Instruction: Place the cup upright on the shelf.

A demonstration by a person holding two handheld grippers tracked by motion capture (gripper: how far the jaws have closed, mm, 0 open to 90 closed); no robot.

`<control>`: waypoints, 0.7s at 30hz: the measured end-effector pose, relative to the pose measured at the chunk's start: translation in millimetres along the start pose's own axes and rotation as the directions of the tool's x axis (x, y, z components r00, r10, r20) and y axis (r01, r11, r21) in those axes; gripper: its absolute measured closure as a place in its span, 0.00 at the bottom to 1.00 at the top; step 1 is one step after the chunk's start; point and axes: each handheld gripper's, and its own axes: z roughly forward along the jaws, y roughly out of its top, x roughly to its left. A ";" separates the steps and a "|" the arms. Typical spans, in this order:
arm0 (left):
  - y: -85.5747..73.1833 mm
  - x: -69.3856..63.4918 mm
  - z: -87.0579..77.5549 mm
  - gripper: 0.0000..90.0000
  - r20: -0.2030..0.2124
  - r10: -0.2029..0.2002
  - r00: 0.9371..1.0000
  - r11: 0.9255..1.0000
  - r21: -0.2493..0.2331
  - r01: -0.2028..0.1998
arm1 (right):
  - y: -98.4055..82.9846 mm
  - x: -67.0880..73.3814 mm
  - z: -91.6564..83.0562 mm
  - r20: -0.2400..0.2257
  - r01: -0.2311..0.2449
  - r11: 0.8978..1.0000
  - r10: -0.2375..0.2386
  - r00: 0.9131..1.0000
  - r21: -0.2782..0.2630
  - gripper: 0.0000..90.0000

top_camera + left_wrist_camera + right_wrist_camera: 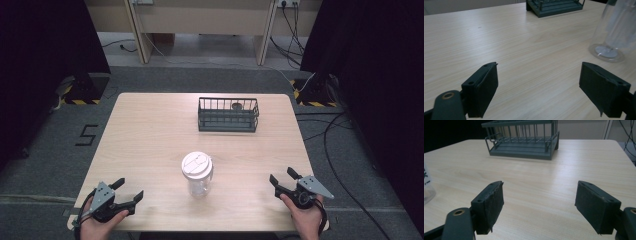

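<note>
On the worktop (150,140), a lidded clear cup (197,174) is standing between the left tool (131,192) and right tool (282,179), both gaping open, gripping nothing.

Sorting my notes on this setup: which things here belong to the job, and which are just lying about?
In the job: clear cup with white lid, left gripper, right gripper, both open.

Lying about: dark wire basket, small dark object inside it, floor cables.

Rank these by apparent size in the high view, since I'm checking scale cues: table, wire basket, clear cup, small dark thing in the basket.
1. table
2. wire basket
3. clear cup, nearer the camera, yet clearly smaller
4. small dark thing
</note>
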 end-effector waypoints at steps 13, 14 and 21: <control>13.4 -43.2 19.7 0.17 0.167 0.067 0.984 0.996 -0.067 -0.056 | 0.0 1.6 0.5 -0.005 0.007 1.000 -0.007 1.000 0.007 0.22; 13.5 -46.3 22.6 0.17 0.172 0.068 0.983 0.996 -0.062 -0.058 | 0.1 1.1 0.5 -0.006 0.013 1.000 -0.013 1.000 0.005 0.21; 15.2 -65.1 38.1 0.17 0.221 0.065 0.973 0.997 -0.065 -0.052 | 0.1 1.3 0.5 -0.008 0.012 1.000 -0.012 1.000 0.006 0.22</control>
